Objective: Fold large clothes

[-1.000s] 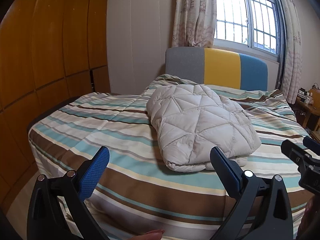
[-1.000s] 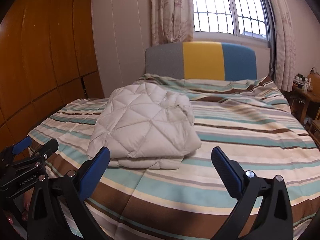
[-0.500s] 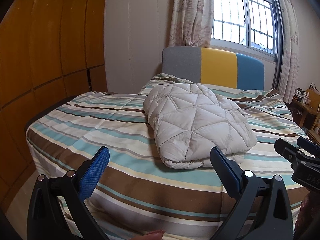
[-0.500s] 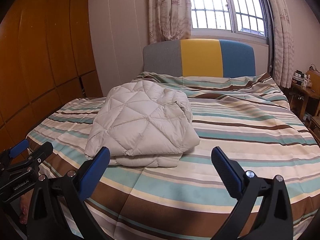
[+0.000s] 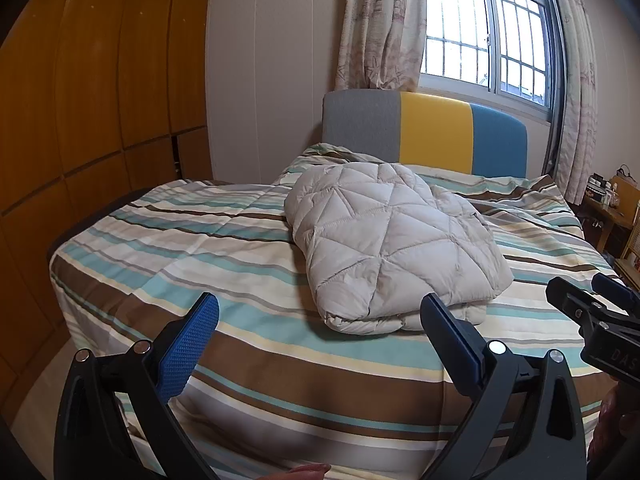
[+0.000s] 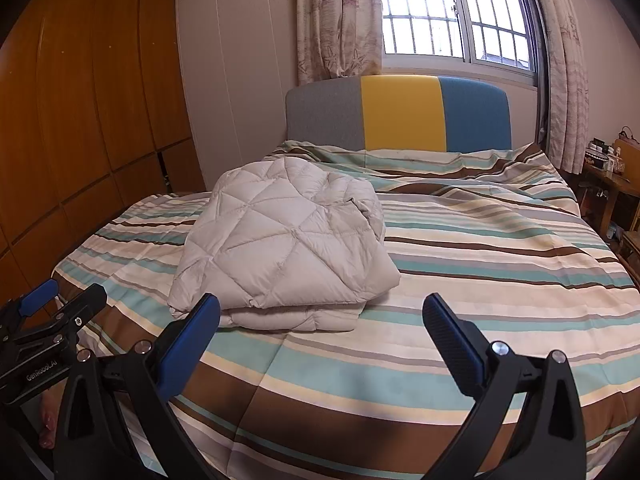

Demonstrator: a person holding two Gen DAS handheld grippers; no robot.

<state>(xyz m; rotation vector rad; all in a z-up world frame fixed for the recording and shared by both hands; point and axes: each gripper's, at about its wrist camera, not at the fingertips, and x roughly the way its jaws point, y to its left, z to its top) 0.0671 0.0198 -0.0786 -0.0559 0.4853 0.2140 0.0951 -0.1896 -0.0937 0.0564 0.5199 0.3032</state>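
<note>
Both tongs stand wide apart and hold nothing, which suits a fold that looks finished.

From the left wrist, the left gripper (image 5: 320, 316) hovers at the foot of the bed (image 5: 168, 248), its blue pads (image 5: 188, 344) spread well clear of the cloth. The quilted jacket (image 5: 392, 244) lies folded into a thick bundle on the striped cover, nearer the foot than the headboard (image 5: 424, 132), and apart from both tools. My guess is it was left mid-bed so it rests flat and will not slide off. At the foot-end corner, right of the jacket, the right gripper (image 5: 592, 304) shows from the side; the letters "DAS" can be read on its body, the rest cut off.

From the right wrist, the right gripper (image 6: 320, 316) also gapes over the foot of the bed, the jacket (image 6: 284, 244) just beyond its left pad. The left gripper (image 6: 52, 300) sits at the near left corner, marked "GenRobot.AI", as far as I can read it. Curtains (image 6: 340, 20) hang behind the headboard.
</note>
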